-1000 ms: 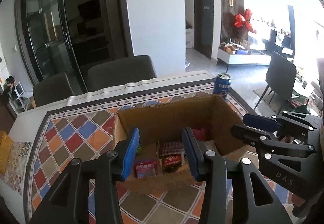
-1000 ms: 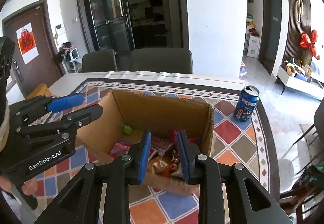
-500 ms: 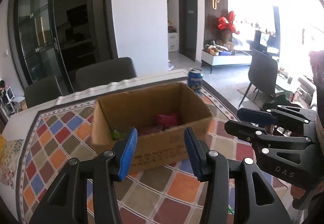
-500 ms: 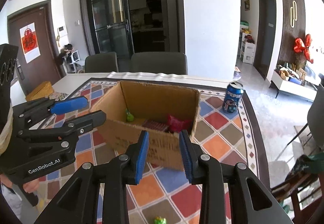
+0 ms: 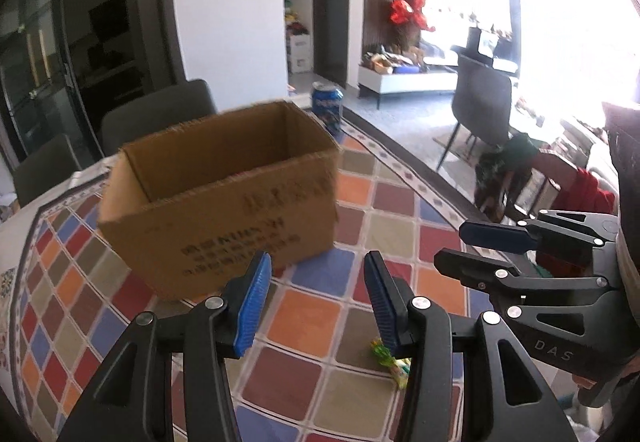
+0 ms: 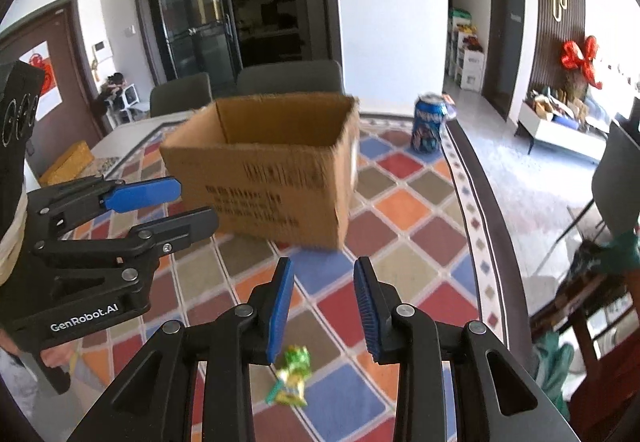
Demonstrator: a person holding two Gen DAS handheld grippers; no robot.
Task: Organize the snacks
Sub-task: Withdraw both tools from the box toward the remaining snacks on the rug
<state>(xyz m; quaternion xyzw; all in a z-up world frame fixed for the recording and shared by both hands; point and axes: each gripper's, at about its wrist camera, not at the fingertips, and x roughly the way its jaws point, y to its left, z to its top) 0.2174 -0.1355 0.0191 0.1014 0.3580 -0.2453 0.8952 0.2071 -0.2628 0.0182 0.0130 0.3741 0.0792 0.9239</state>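
Green-yellow snack (image 6: pixel 294 372) lies on the patterned cloth (image 6: pixel 400 210), low centre of the right wrist view, just below and between the right gripper's (image 6: pixel 322 306) blue pads; nothing sits between those pads, jaws part-open and released. In the left wrist view the same snack (image 5: pixel 394 362) shows lower right of centre, partly hidden behind that gripper's right finger. Left gripper (image 5: pixel 316 298) also apart, empty, nothing clamped.

Box (image 6: pixel 276 162), open-topped cardboard, stands on the cloth at frame centre, well apart from the snack, black print on its near wall; contents not visible from here. In the left view the box (image 5: pixel 224 198) sits centre-left. Can (image 6: pixel 430 126), blue, upright on the cloth right of the box near the worktop (image 6: pixel 120 134) edge; upper centre in the left view (image 5: pixel 328 106).

Each gripper shows in the other's view: left one at the left edge, right one at the right edge. 2 grey chairs (image 6: pixel 292 76) behind the worktop. Yellow item (image 6: pixel 66 162) on the worktop, left edge. Red bow (image 6: pixel 580 56) on the dark wall, upper right.
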